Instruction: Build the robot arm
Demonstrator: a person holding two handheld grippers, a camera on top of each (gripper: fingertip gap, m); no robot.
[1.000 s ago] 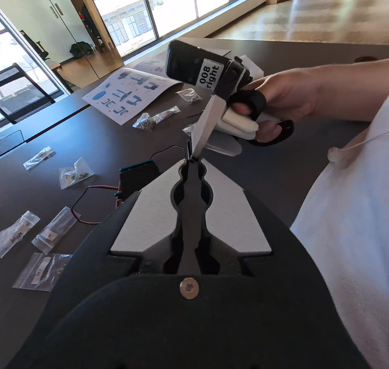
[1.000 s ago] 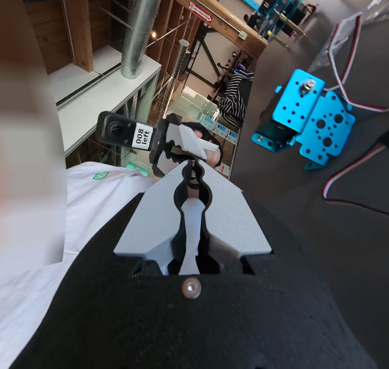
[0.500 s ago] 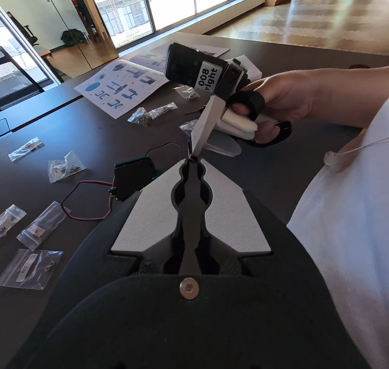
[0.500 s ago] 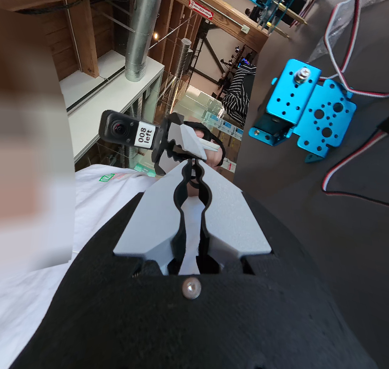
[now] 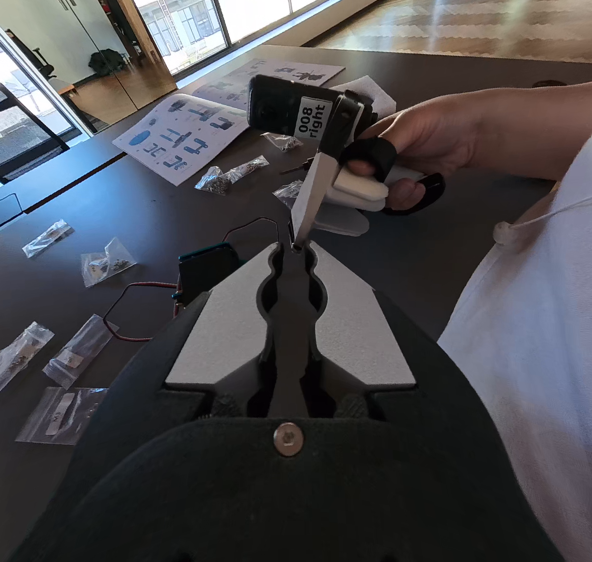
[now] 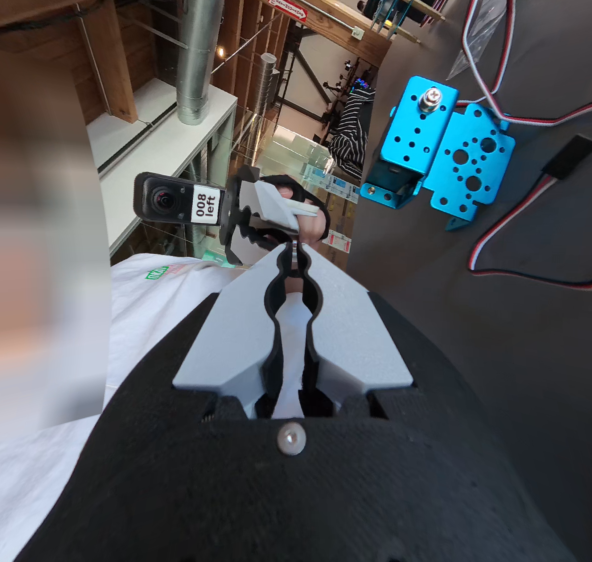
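Observation:
My right gripper (image 6: 293,249) is shut on a small silver metal part (image 6: 294,245) at its fingertips. In the left wrist view the right gripper (image 5: 297,246) points down, and its tip with the small part (image 5: 296,248) sits between the tips of my left gripper (image 5: 294,248). The left jaws stand a narrow gap apart around it. The left gripper also shows in the right wrist view (image 6: 256,226), held by a hand just beyond my right tips. Both hover above a dark table (image 5: 160,220).
A blue metal bracket with a servo (image 6: 439,156) lies on the table with red, white and black wires (image 6: 499,252); in the left view it is a dark block (image 5: 208,264). Several small bags of hardware (image 5: 102,264) and an open booklet (image 5: 179,136) lie around. A white shirt (image 5: 512,354) is close at right. The grippers are tip to tip, or close to it.
The left jaws have parted slightly around the right gripper's tip. Both views have shifted a little over the table; the right gripper stays shut on the small part.

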